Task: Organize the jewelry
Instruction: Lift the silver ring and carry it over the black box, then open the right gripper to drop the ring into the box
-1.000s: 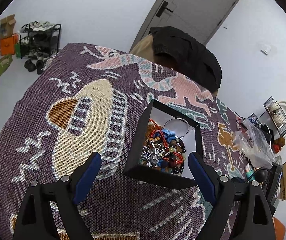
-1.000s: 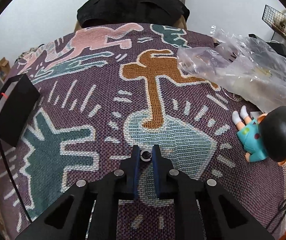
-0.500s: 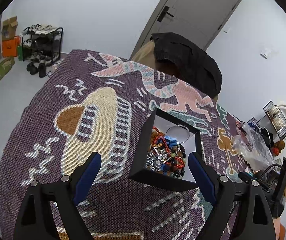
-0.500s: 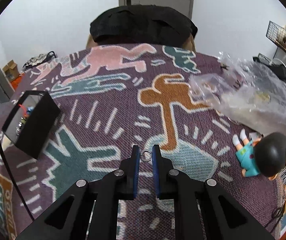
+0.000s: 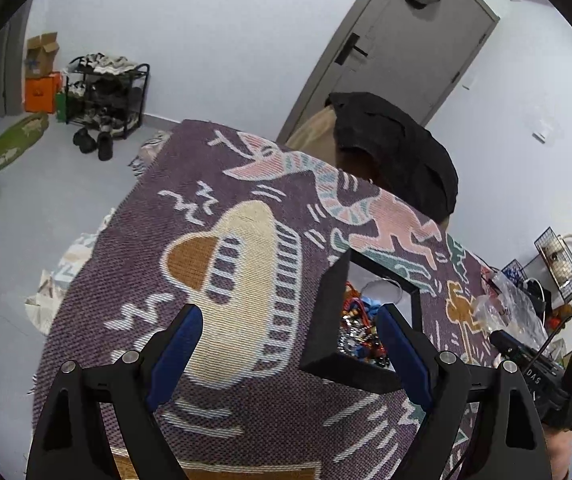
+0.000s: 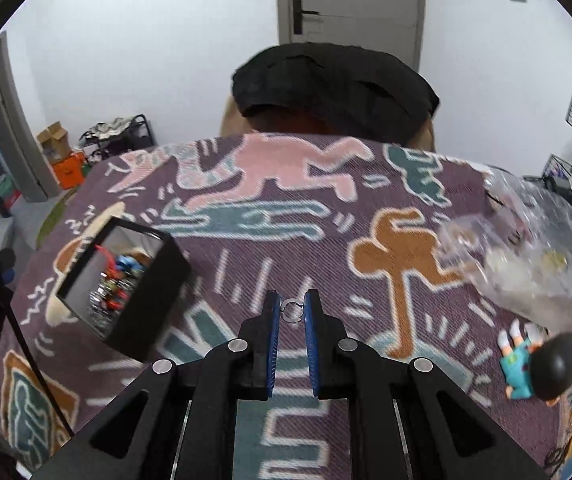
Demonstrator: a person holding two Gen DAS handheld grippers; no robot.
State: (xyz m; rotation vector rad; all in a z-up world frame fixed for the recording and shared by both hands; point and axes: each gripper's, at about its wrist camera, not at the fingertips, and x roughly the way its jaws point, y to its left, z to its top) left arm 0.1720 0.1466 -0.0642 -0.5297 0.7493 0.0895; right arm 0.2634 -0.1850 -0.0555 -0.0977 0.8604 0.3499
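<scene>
A black open box (image 5: 328, 320) full of beads and jewelry sits on the patterned purple cloth (image 5: 245, 248). My left gripper (image 5: 290, 356) is open and empty, held above the cloth, with the box's near corner between its fingers. In the right wrist view the same box (image 6: 137, 304) lies to the left. My right gripper (image 6: 292, 312) is shut on a small silver ring (image 6: 291, 310) and holds it above the cloth, to the right of the box.
A crumpled clear plastic bag (image 6: 526, 252) lies at the right. A small doll with a dark head (image 6: 542, 360) lies near the right edge. A black cushion (image 6: 334, 80) sits past the table's far edge. A black cable (image 6: 13, 320) runs down the left.
My right gripper has risen and moved back with the ring, so the box now shows closer in its view. My left gripper has also pulled up and back; the box sits lower right.
</scene>
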